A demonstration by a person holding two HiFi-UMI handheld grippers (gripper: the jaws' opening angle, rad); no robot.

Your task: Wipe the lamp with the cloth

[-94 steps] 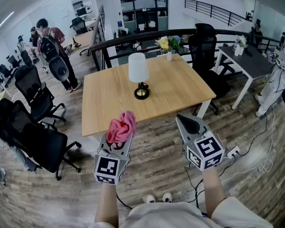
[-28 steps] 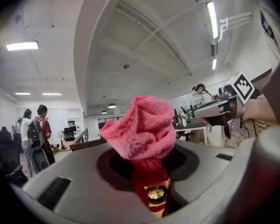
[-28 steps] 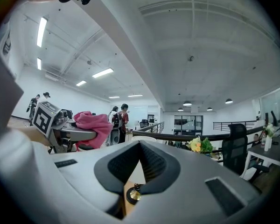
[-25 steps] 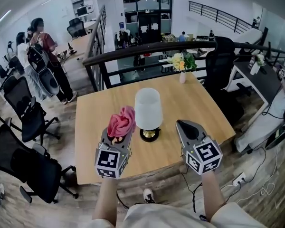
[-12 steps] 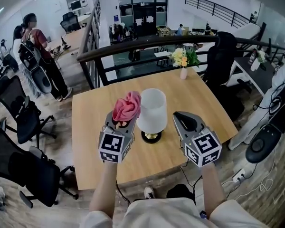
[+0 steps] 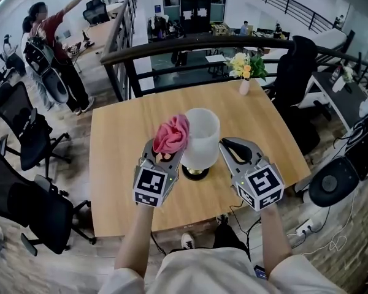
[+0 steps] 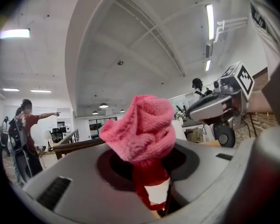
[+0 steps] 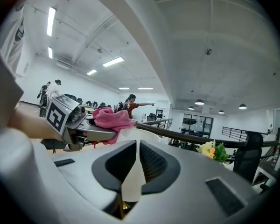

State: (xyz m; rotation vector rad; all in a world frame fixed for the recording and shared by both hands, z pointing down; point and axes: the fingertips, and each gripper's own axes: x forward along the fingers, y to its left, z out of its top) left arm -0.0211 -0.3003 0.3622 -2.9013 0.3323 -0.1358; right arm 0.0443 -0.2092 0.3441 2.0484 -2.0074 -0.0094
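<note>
Lamp [image 6: 201, 133] with a white shade and a gold base stands on the wooden worktop [image 6: 119, 170], near the middle of its near edge. The left gripper [image 6: 165, 153] is clamped on a bunched pink cloth [image 6: 172, 133], which sits right against the shade's left side. The right gripper [image 6: 226, 144] is just beside the shade's right side. Its jaws have just been opening to a narrow slit and grip nothing; the white shade shows through the slit. A vase of flowers [image 6: 245, 71] stands near the far right corner.
</note>
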